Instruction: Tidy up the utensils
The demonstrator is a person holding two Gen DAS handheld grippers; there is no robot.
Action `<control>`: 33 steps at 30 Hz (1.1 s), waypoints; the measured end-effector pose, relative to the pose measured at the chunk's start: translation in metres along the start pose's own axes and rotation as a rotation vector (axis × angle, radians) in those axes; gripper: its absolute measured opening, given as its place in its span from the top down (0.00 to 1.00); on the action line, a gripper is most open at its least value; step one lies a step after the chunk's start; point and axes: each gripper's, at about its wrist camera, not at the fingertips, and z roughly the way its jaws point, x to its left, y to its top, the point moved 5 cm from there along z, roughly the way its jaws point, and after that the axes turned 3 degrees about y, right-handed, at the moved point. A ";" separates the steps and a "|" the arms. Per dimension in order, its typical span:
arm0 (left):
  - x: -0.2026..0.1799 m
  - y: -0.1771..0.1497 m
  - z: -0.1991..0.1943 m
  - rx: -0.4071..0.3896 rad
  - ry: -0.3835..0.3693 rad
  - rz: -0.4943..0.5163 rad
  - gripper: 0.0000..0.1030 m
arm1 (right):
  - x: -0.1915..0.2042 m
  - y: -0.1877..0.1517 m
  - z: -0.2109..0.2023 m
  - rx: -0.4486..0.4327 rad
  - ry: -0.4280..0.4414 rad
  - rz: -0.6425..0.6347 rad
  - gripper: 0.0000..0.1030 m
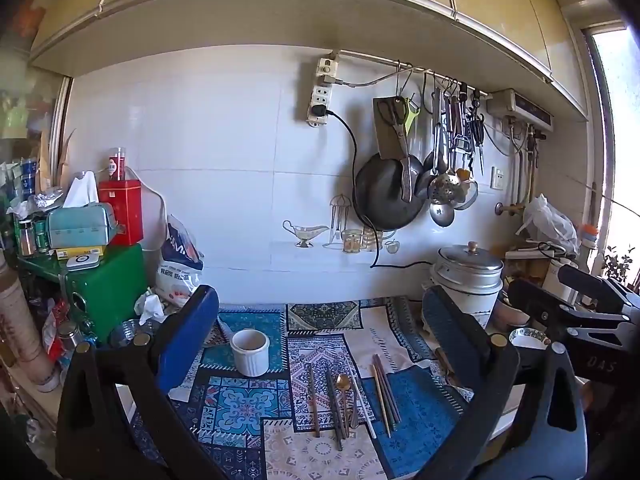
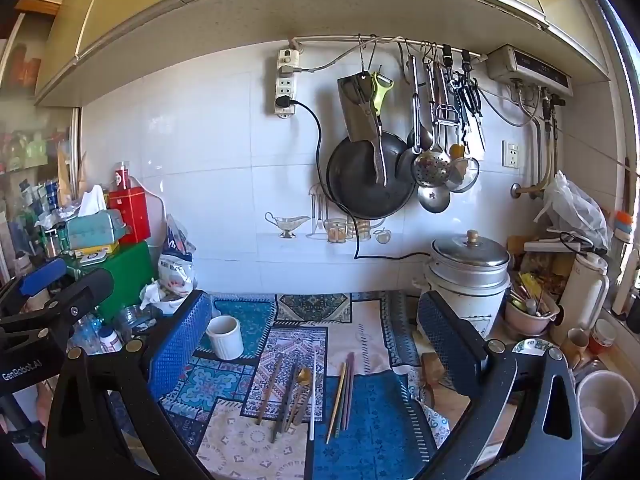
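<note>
Nearest the left wrist camera, the left gripper (image 1: 320,332) stands with its jaws spread fully wide, nothing between the blue pads and nothing touched. The right gripper (image 2: 316,332) is the same in its own view: wide open, empty, clear of the cloth. Each shows in the other's picture, the right one at 3 o'clock of the left view, the left one at 9 o'clock of the right view.

Just beyond the jaws, at 6 o'clock in both views, the utensils lie flat on the patterned cloth (image 1: 248,400), roughly side by side. From 9 o'clock toward 3 o'clock: a brown chopstick (image 1: 314,400), a dark pair beside a gold spoon (image 1: 343,382), a white chopstick (image 1: 364,404), then a bundle of coloured chopsticks (image 1: 386,394) slightly apart.

All of these look light, thin and rigid; lying flush on soft fabric, they will likely be hard to pinch and may roll or slip. A hold near the middle of a stick, across its length, seems best; the spoon probably handles better by its stem than by its smooth bowl.

Farther off, at 10 o'clock from the sticks, the white ribbed cup (image 1: 250,352) stands upright and appears empty. It is the likely holder, ceramic-looking, so heavier and chippable.
</note>
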 end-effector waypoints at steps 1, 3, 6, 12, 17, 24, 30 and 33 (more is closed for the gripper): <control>0.000 0.002 0.004 0.006 0.000 0.000 0.00 | -0.004 0.003 -0.001 0.002 0.002 0.001 0.00; 0.001 0.002 0.005 0.007 -0.002 -0.001 0.00 | -0.004 0.004 -0.001 0.001 0.001 0.001 0.00; 0.000 0.001 0.008 0.013 0.000 0.001 0.00 | -0.005 0.004 0.000 0.002 0.002 0.001 0.00; 0.002 0.000 0.011 0.020 0.003 -0.001 0.00 | -0.004 0.006 0.000 0.005 0.005 0.001 0.00; 0.003 0.000 0.012 0.020 0.004 -0.003 0.00 | -0.003 0.007 0.001 0.007 0.006 0.001 0.00; 0.005 -0.002 0.010 0.022 0.009 -0.005 0.00 | -0.001 0.007 0.004 0.012 0.004 -0.002 0.00; 0.008 -0.001 0.012 0.023 0.010 -0.008 0.00 | 0.000 0.007 0.003 0.012 0.007 0.003 0.00; 0.009 -0.001 0.012 0.022 0.009 -0.007 0.00 | 0.000 0.007 0.003 0.011 0.005 0.001 0.00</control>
